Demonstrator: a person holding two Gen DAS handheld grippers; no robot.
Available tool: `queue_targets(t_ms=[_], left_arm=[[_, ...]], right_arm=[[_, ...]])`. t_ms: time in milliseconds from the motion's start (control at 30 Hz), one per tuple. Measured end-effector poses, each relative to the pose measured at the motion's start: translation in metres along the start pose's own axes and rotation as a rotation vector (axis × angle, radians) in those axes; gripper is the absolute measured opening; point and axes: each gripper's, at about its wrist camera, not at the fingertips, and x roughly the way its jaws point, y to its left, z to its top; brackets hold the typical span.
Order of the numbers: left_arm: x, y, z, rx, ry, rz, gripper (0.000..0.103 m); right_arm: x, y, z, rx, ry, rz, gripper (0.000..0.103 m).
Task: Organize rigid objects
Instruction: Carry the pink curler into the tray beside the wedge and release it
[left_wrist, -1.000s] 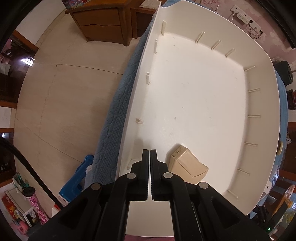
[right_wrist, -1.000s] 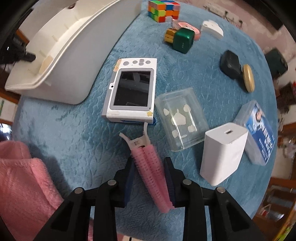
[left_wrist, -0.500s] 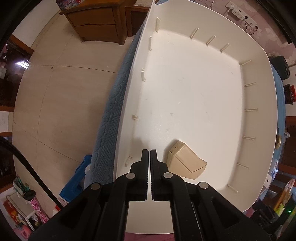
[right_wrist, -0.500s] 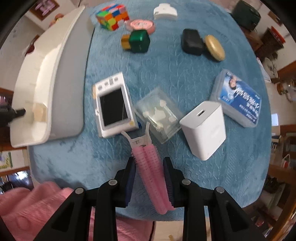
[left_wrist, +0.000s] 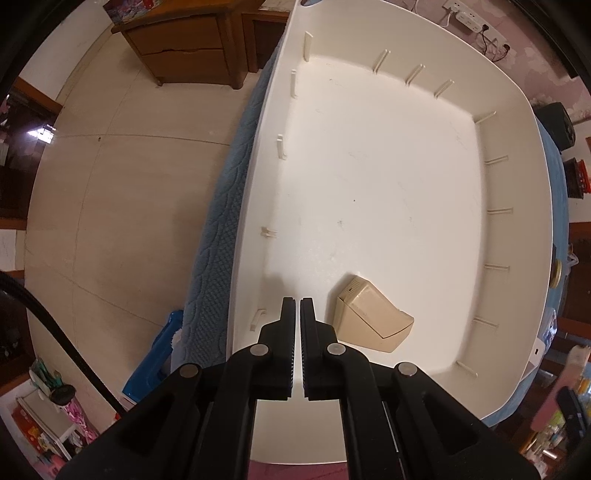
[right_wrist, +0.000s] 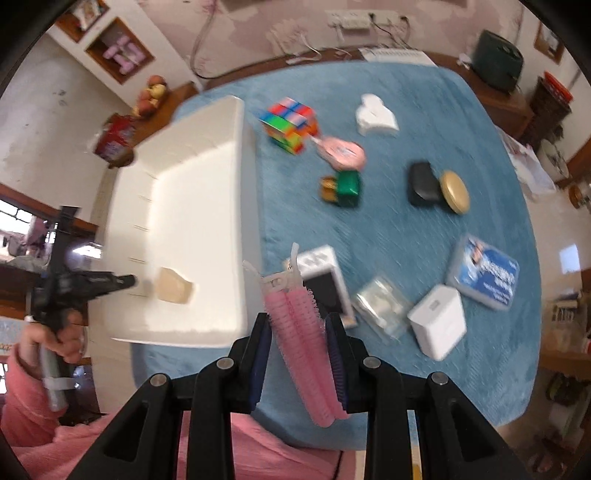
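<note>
My right gripper (right_wrist: 300, 325) is shut on a pink hair-roller clip (right_wrist: 301, 332) and holds it raised above the blue table near the white tray (right_wrist: 236, 206). My left gripper (left_wrist: 297, 306) is shut and empty, over the near left part of the tray (left_wrist: 251, 206). It also shows in the right wrist view (right_wrist: 125, 281), at the tray's left side. A beige box (left_wrist: 369, 319) lies in the tray just right of the left fingers; it also shows in the right wrist view (right_wrist: 173, 285).
On the blue cloth (right_wrist: 424, 122) lie a colour cube (right_wrist: 290, 123), a pink case (right_wrist: 341, 151), a green box (right_wrist: 345, 188), a black case (right_wrist: 423, 182), a gold disc (right_wrist: 455, 192), a white handheld device (right_wrist: 327, 280), a clear box (right_wrist: 382, 302), a white charger (right_wrist: 437, 321) and a blue-labelled box (right_wrist: 484, 271).
My right gripper has lifted the pink clip well above the table and swung toward the tray. The left gripper has stayed shut over the tray, shifting only slightly.
</note>
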Motion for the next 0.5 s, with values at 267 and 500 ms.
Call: queue_targets(t_ms=[267,500], left_arm=[[0.001,0.000,0.002,-0.014,0.013,-0.012,0.005],[0.000,0.002,0.002,-0.030,0.024,-0.004,0.005]], right_arm=[[0.003,0.045,0.014,-0.092,-0.025,0.067,0.030],[0.015,0.073,0.019,-0.149,-0.017,0.108,0.030]])
